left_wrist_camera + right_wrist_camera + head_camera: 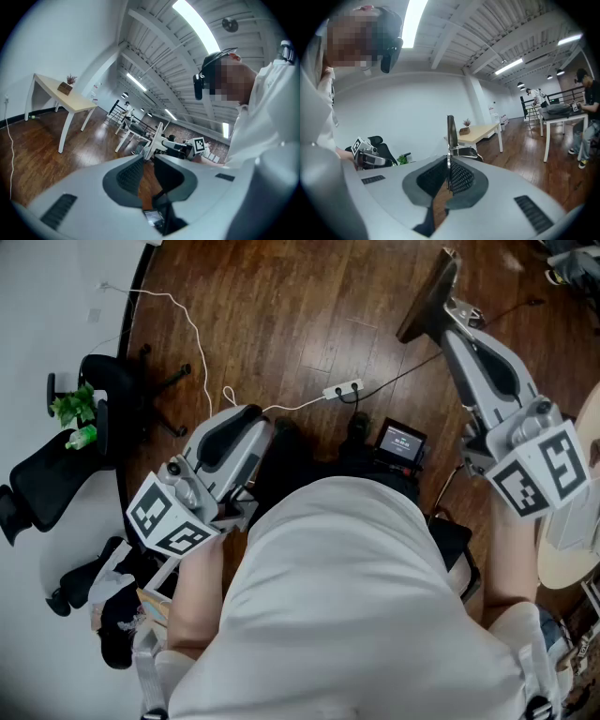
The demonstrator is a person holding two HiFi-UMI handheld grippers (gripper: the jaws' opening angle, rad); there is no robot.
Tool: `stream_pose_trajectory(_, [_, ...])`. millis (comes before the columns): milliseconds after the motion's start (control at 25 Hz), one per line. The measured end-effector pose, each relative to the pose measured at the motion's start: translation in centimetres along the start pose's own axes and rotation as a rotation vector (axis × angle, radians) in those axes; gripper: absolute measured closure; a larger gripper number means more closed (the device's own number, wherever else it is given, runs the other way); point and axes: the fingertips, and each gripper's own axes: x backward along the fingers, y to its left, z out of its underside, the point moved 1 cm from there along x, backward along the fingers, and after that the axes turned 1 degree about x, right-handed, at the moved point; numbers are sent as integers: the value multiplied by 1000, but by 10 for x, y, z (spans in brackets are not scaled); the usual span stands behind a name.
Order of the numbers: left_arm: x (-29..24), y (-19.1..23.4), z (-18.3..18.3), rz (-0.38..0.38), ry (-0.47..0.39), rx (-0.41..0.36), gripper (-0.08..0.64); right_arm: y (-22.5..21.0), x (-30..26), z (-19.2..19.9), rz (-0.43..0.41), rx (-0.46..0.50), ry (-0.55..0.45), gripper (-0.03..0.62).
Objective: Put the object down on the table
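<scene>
Got the right hand-held gripper [450, 307] clenched on a thin flat panel [424, 301], up and to the right of the white power strip [342, 389] on the wood floor [281, 306]. Looking along its jaws, seeing that panel [450, 133] edge-on, upright, pinched between both pads [461, 177]. So: held in the air over the floor, not set on any table

Got the left hand-held gripper [265, 423] down and to the left of the power strip, released. Checking its own view [149, 159]: jaws just a narrow gap apart, only floor showing through, nothing gripped. Same view also catching the panel [153, 137] from the side, pale and tilted, in the other gripper's grip

Rest of the scene, going by the power strip:
- small device with a lit screen [401, 440] just below and right of it
- thin white cable [192, 329] running off up and to the left
- black office chair [112, 390] well to the left, with something green [73, 409] beside it
- rim of a pale round table [567, 563] far to the right, below the right gripper's marker cube [539, 470]
- white shirt [347, 615] filling the frame below
</scene>
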Motion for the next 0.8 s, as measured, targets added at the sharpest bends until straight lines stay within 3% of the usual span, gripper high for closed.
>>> stream_pose_trajectory(440, [51, -15, 20, 32, -66, 29, 489, 77, -2, 5, -46, 61, 11, 588])
stream_pose_trajectory(800, [61, 0, 17, 18, -95, 37, 489, 99, -16, 10, -55, 69, 37, 588])
